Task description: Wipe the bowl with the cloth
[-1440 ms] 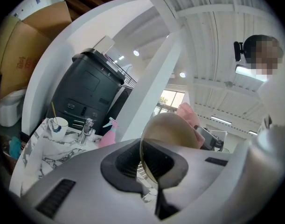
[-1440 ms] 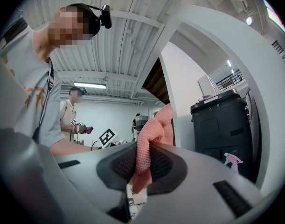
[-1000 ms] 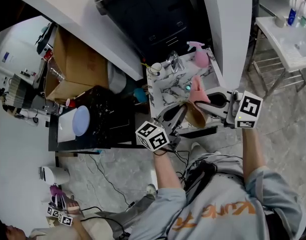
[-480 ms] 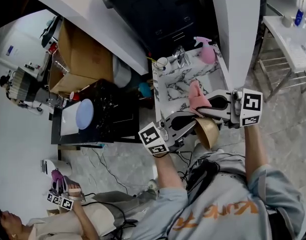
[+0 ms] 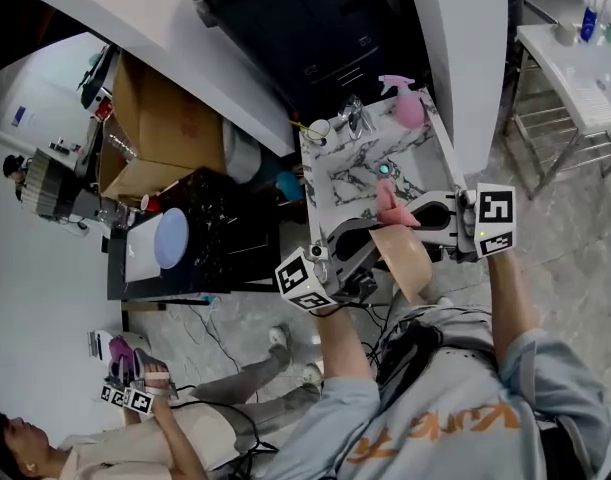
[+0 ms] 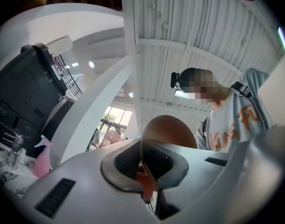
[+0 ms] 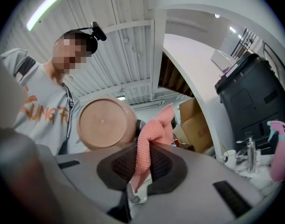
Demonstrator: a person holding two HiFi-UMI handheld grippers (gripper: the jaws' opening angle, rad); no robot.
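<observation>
We see the bowl (image 5: pixel 405 260) held in the air and tipped on its side. In the head view it reads as a tan oval just right of centre, its length running from upper left to lower right. In the right gripper view its flat round underside faces the camera. The pink cloth (image 5: pixel 388 203) sticks out along its claw's jaws, pointing toward the frame's left.

Across the head view, another person (image 5: pixel 185 438) sits at the lower left. Above are a cardboard box (image 5: pixel 160 133) and a black stand (image 5: pixel 225 228) carrying a pale blue disc (image 5: pixel 170 238). At centre is a marble-patterned tabletop (image 5: pixel 345 178) with a cup (image 5: pixel 318 128) and a pink spray bottle (image 5: pixel 407 108). A white table (image 5: pixel 575 73) fills the upper right.

The left claw (image 5: pixel 370 238) is clamped on the bowl's thin rim, with the bowl's body to its right. The right claw (image 5: pixel 410 215) is pinched tight on the cloth. The cloth sits at the bowl's upper edge. We cannot tell whether they touch.
</observation>
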